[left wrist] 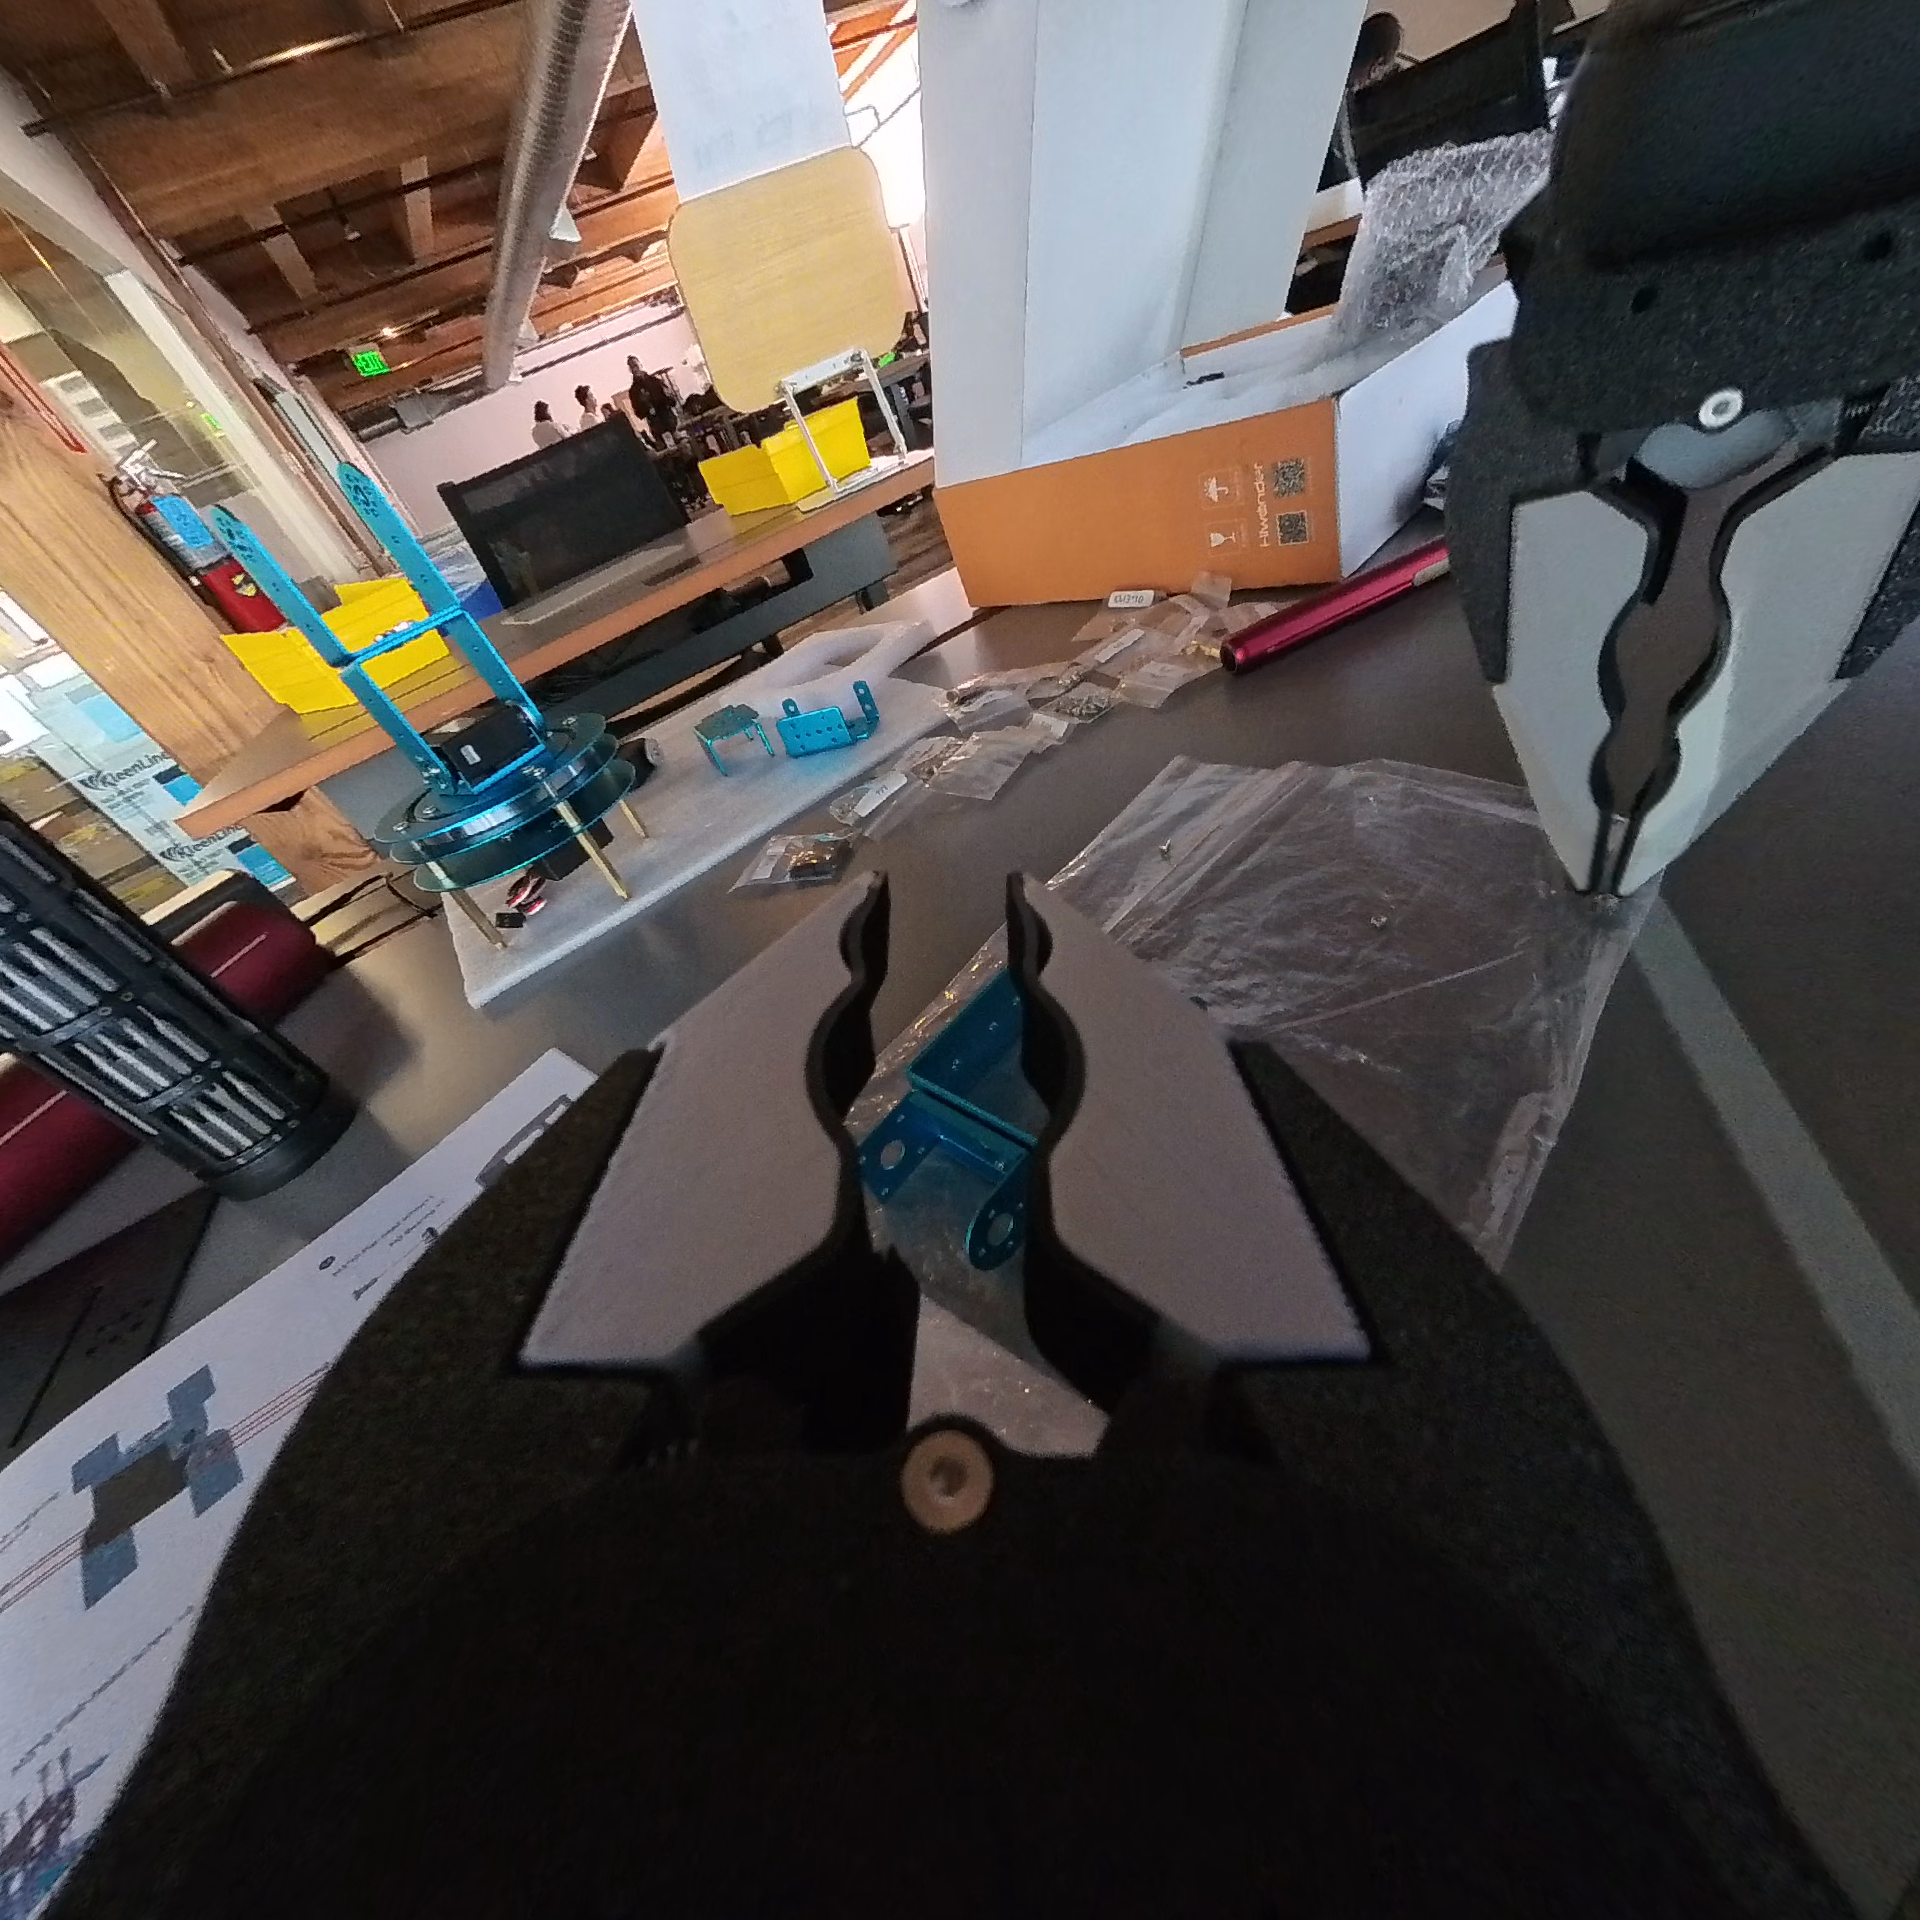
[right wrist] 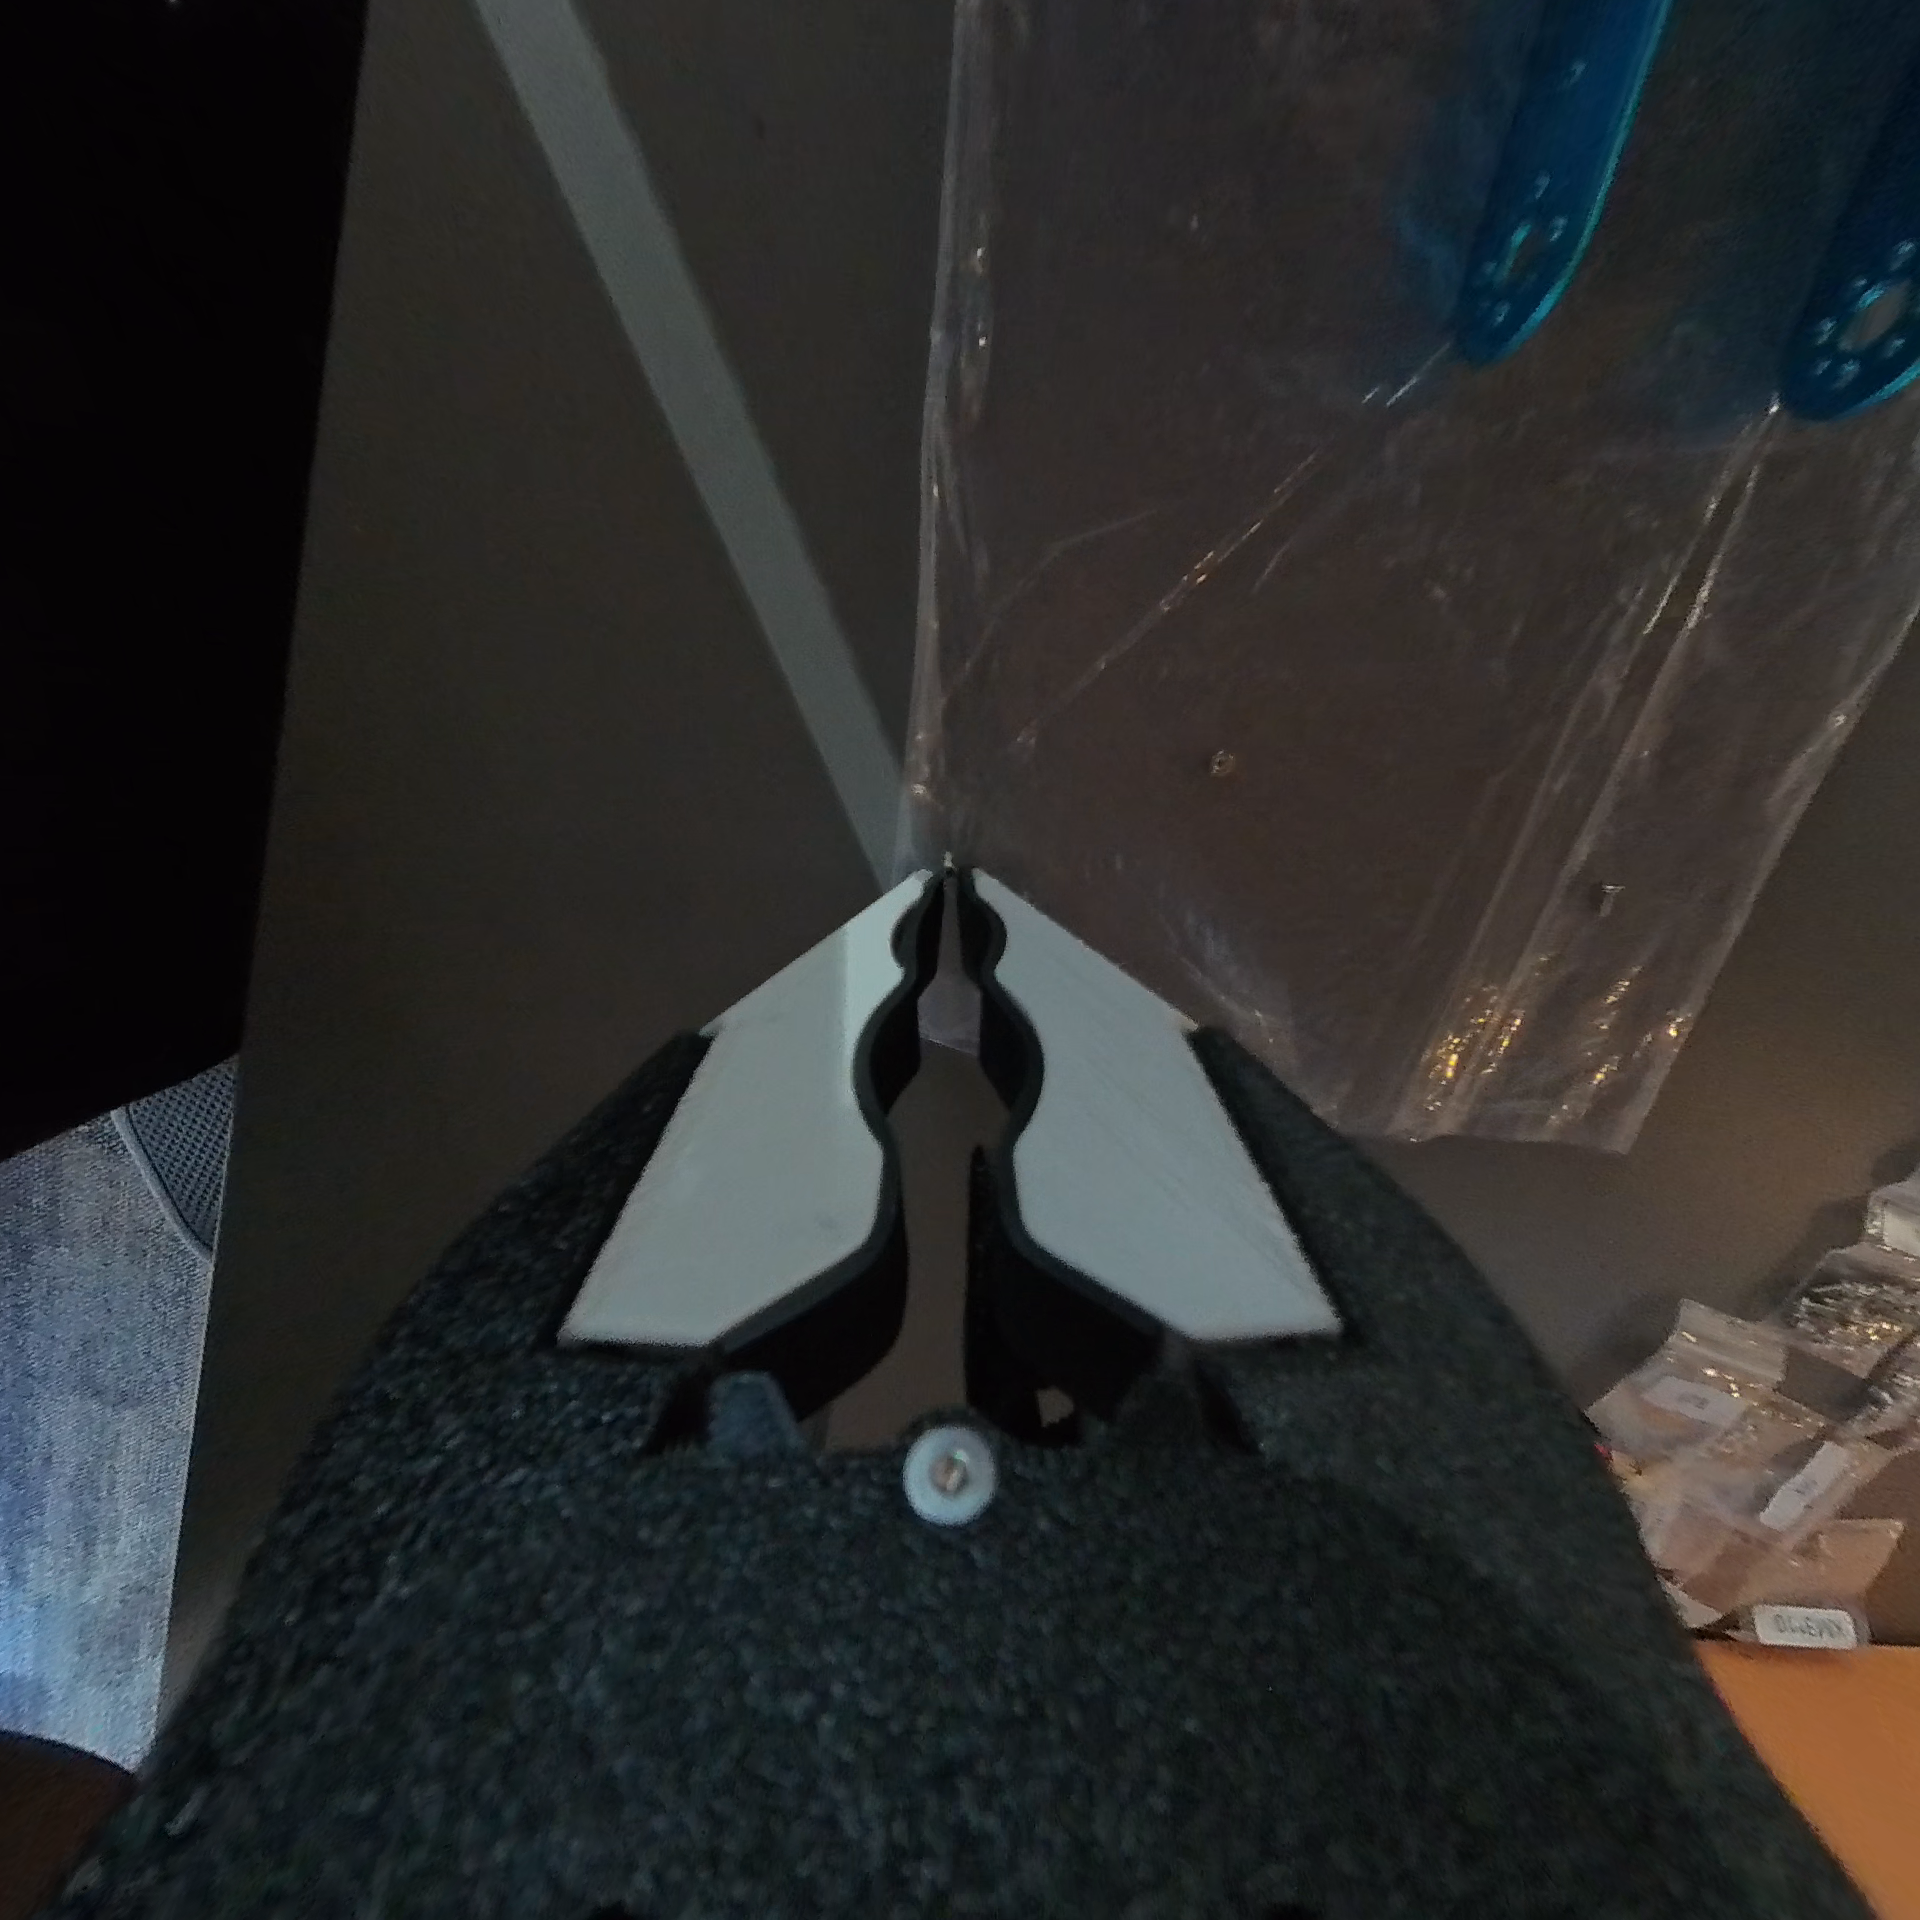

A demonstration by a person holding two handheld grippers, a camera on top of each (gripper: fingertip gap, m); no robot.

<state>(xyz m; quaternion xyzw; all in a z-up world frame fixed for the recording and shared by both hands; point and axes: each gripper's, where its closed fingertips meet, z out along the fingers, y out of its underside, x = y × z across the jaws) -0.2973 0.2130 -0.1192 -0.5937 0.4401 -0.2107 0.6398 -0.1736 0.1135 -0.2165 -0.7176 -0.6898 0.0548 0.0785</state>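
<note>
1. Left gripper point(left wrist: 945, 925): released, jaws apart, empty. We hold it low over the blue metal bracket point(left wrist: 961, 1122), which lies inside the near end of the clear plastic bag point(left wrist: 1351, 935) on the grey worktop point(left wrist: 1714, 1403). We cannot tell whether the fingers touch the bag.

2. Right gripper point(right wrist: 951, 868): clenched on the corner of the clear plastic bag, tips down at the worktop, beside its pale stripe point(right wrist: 665, 364). Judged: the pinch takes very little film, so it could slip; a steady hold would keep the bag flat.

3. Printed instruction sheet point(left wrist: 312, 1299): along the worktop's near left edge, beside a black rack of small cells point(left wrist: 135, 1018).

4. Small packets of hardware point(left wrist: 1039, 696): scattered mid-worktop, beyond the bag.

5. Blue disc assembly with upright arms point(left wrist: 488, 769): on a pale slab point(left wrist: 582, 935), left side; two loose blue brackets point(left wrist: 779, 732) behind it.

6. Red tube point(left wrist: 1320, 623) and orange-and-white box point(left wrist: 1143, 499): toward the far edge.
</note>
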